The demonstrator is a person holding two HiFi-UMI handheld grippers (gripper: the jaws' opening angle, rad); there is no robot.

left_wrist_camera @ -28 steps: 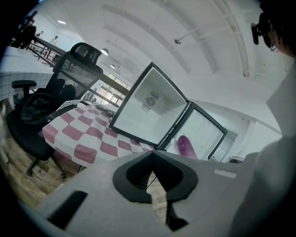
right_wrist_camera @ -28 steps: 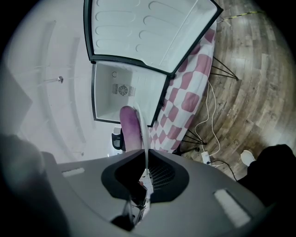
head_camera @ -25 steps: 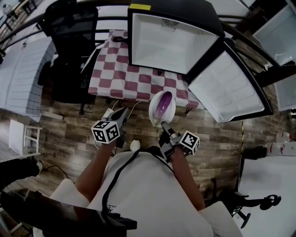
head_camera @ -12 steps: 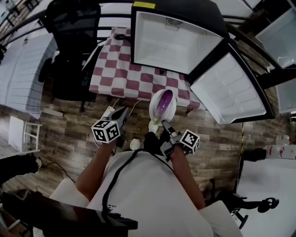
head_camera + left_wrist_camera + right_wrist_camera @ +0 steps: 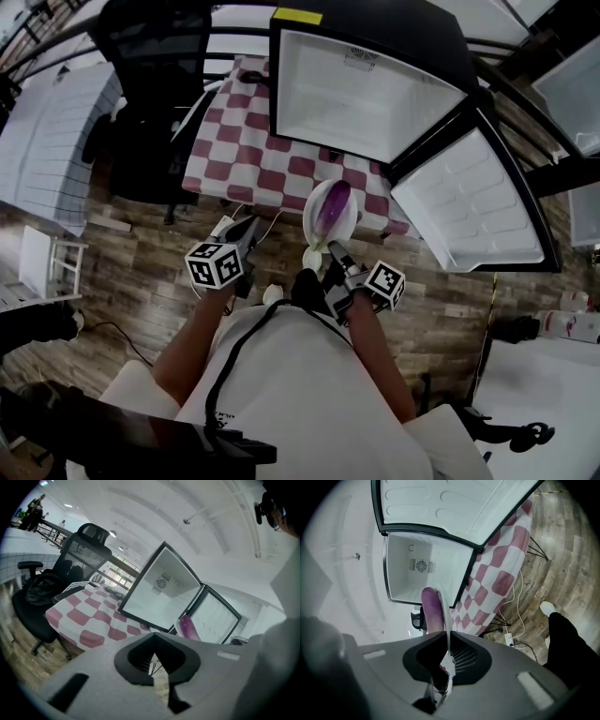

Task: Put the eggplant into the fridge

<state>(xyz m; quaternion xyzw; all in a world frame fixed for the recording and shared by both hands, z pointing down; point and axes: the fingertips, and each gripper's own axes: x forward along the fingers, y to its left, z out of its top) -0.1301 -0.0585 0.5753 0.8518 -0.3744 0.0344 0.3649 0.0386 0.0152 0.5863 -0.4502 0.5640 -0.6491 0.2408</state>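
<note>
A purple eggplant (image 5: pixel 331 208) lies on a white plate (image 5: pixel 312 223) held up on edge in front of me. My right gripper (image 5: pixel 330 249) is shut on the plate's near rim; in the right gripper view the plate's rim (image 5: pixel 446 616) runs between the jaws with the eggplant (image 5: pixel 432 609) against it. My left gripper (image 5: pixel 251 226) hangs to the plate's left, shut and empty. A small fridge (image 5: pixel 361 89) stands open on the checked tablecloth (image 5: pixel 239 150), its door (image 5: pixel 469 202) swung to the right. The left gripper view shows the fridge (image 5: pixel 159 588) ahead and the eggplant (image 5: pixel 188 626) at its right.
A black office chair (image 5: pixel 150 103) stands left of the table. A power strip with cables (image 5: pixel 223 228) lies on the wooden floor under the table's front edge. My shoe (image 5: pixel 547 607) shows below the right gripper.
The table and fridge have drifted lower and nearer in the head view, as both grippers and the plate with the eggplant moved a little toward them.
</note>
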